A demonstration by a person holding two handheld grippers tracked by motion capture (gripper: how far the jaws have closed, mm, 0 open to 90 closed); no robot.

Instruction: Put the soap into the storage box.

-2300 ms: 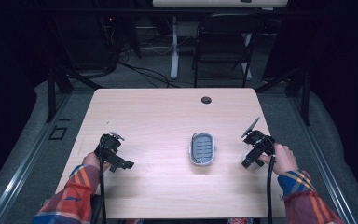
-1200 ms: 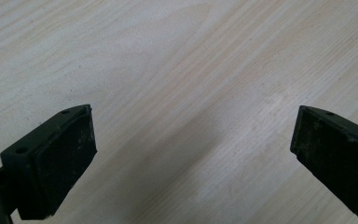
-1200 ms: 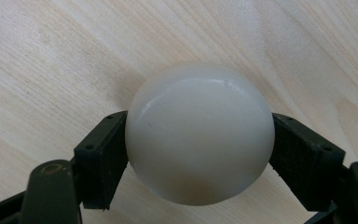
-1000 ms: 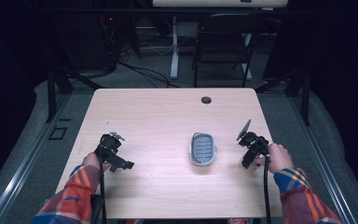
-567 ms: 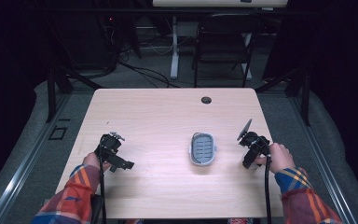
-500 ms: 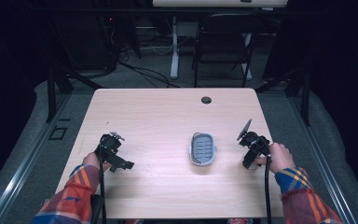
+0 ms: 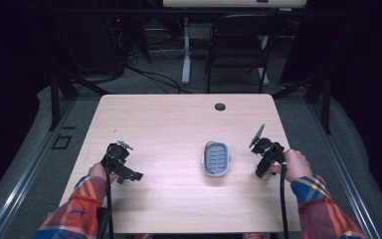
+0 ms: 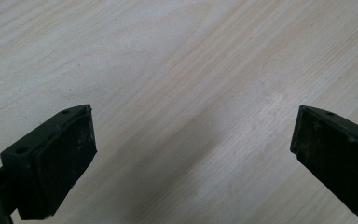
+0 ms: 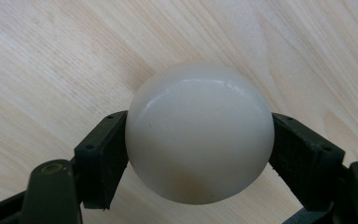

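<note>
Sitting clamped between the right tool's (image 9: 198, 158) jaws: white ball (image 9: 199, 133).

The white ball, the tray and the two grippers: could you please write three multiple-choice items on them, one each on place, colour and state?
1. Where does the grey tray lie?
A. between the two grippers
B. at the table's far left corner
C. on the floor

2. What colour is the ball?
A. red
B. white
C. blue

3. How stands the left gripper?
A. shut on the ball
B. shut on the tray
C. open, with nothing in it

Answers: 1 A, the high view shows the tray on the table between both hands. 2 B, it is glossy white in the right gripper. 3 C, its jaws stand apart over bare wood.
</note>
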